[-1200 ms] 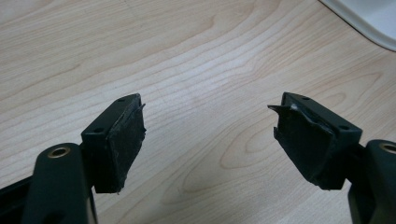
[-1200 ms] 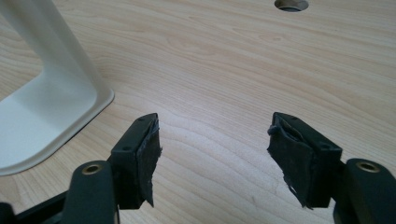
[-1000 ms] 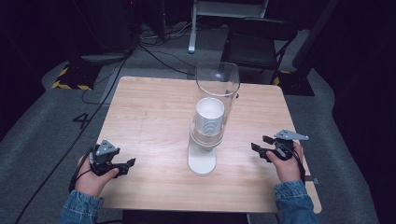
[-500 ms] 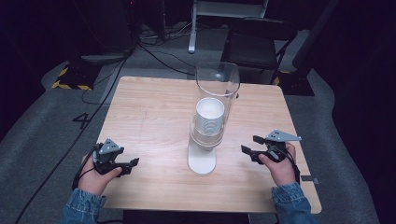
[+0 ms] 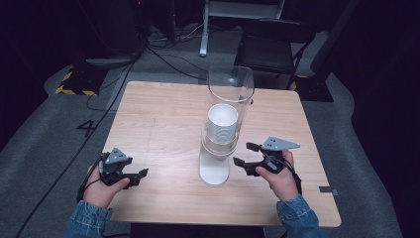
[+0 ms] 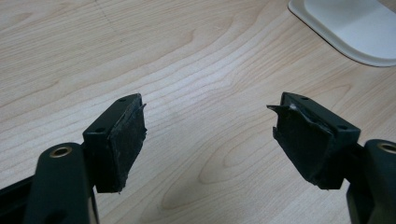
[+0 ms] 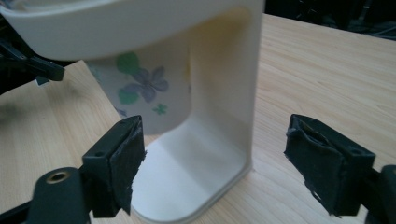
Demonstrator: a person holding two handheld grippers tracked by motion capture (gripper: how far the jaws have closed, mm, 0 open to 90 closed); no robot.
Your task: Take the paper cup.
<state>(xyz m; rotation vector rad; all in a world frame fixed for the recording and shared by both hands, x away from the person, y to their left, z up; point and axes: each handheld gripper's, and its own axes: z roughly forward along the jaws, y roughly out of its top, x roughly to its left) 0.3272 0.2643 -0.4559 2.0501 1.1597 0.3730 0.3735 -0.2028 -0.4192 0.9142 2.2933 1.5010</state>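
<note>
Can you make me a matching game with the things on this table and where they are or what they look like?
Things:
1. left gripper
2. right gripper
3. paper cup
4. clear tube

Descriptions:
A. has flowers printed on it
B. open, near the table's left front
C. see-through, standing tall on the white stand
D. open, pointing at the white stand from the right

Pairs: 1-B, 2-D, 3-A, 4-C

Grey carpet floor [image 5: 44,134], black chair [image 5: 270,47], dark surroundings
</note>
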